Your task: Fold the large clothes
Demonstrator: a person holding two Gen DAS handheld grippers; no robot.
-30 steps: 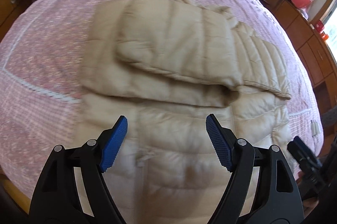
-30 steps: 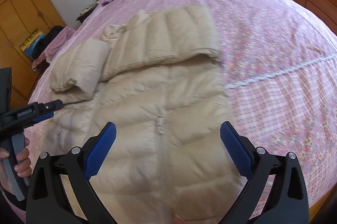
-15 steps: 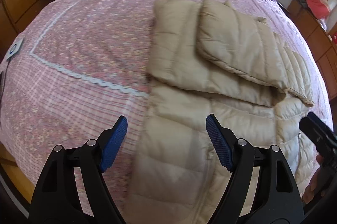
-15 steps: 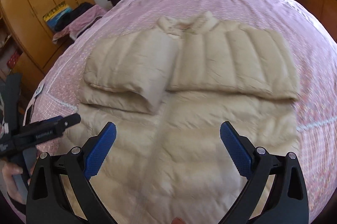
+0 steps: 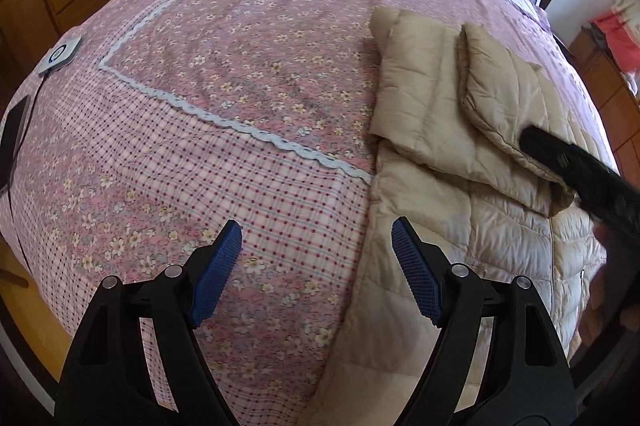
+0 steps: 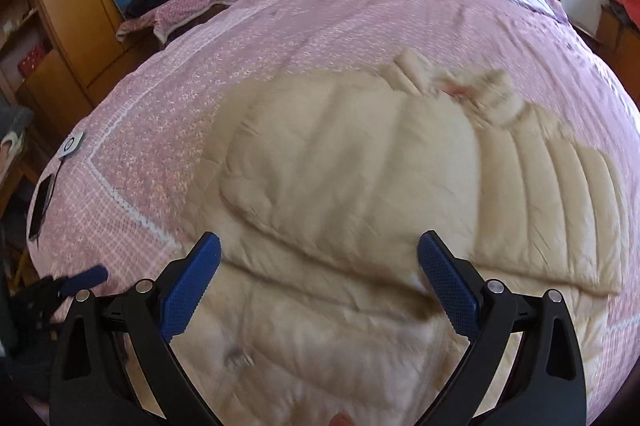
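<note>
**Both grippers swing to the jacket's left side**

A second ago the left gripper point(image 5: 316, 266) hovered over the middle of the beige down jacket point(image 5: 460, 193); now it hangs over bare pink bedspread point(image 5: 240, 85), the jacket's edge just to its right. Its jaws stand apart with nothing between them. The right gripper point(image 6: 318, 282) has swept leftward too, from above the zipper to above the folded-in sleeves, jaws likewise wide and empty. I'd judge the sleeves are done and the hands are lining up on the left edge for the next fold (probably a side fold or a lift of the hem).

Beyond the left gripper, far to its left, a small white device point(image 5: 60, 55) and a dark phone point(image 5: 14, 133) lie on the bed, well clear. Nothing blocks the jacket; only the grippers' own closeness could crowd.
</note>
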